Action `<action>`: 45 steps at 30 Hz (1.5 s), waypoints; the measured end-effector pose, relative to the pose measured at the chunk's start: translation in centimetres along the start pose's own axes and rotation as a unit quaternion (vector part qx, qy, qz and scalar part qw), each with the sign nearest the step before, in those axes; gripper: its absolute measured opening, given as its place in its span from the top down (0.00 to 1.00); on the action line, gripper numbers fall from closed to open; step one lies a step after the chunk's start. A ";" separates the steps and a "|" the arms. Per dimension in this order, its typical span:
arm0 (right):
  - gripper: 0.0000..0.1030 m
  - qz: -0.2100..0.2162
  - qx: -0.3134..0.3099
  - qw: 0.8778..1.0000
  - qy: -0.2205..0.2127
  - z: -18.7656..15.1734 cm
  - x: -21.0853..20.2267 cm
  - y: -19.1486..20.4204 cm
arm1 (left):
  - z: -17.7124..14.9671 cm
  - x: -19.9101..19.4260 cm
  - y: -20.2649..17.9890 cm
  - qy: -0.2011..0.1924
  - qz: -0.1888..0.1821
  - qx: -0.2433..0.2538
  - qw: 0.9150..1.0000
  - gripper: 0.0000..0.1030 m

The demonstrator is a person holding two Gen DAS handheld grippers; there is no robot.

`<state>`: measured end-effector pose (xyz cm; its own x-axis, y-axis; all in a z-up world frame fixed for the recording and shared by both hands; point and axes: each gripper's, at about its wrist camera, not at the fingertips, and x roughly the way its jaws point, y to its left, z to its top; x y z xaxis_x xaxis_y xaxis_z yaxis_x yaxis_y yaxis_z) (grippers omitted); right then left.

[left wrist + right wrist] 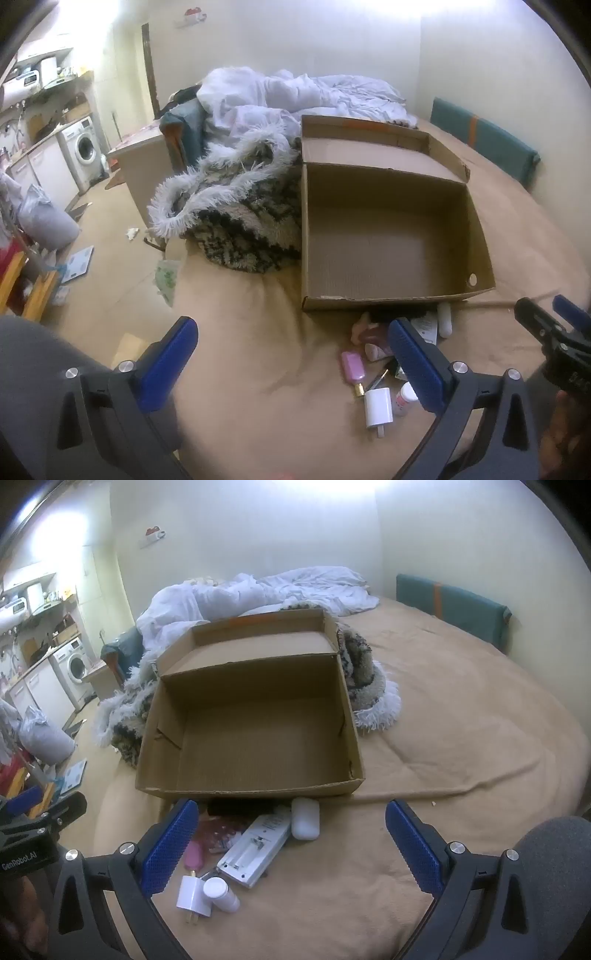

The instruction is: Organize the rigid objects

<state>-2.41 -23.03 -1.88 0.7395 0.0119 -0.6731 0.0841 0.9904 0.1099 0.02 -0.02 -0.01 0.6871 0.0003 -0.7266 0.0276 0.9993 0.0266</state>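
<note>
Right wrist view: your right gripper, fingers spread, could nudge the white pill bottle, rolling it off the bed.

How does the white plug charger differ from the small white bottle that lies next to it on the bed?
The white plug charger is a flat-sided block with two metal prongs; the small white bottle is a round cylinder with a cap. The charger is all white, while in the left wrist view the bottle shows a pinkish label. Both lie on their sides on the tan bedcover, in front of the cardboard box.
</note>
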 end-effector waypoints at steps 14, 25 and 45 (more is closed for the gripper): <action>0.00 -0.005 -0.002 1.000 -0.003 0.0 -0.1 0.0 | -0.2 -0.1 0.1 -0.002 -0.001 -0.002 1.000 0.00; 0.00 -0.005 -0.004 1.000 -0.003 0.0 0.0 0.0 | 0.1 -0.2 0.1 -0.007 0.001 -0.003 1.000 0.00; 0.00 -0.007 -0.005 1.000 -0.005 0.0 -0.1 0.0 | 0.0 -0.3 0.0 -0.004 0.000 -0.005 1.000 0.00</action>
<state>-2.49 -23.01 -1.87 0.7444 -0.0026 -0.6678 0.0876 0.9917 0.0937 -0.20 -0.02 0.19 0.6931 -0.0005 -0.7209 0.0202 0.9996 0.0187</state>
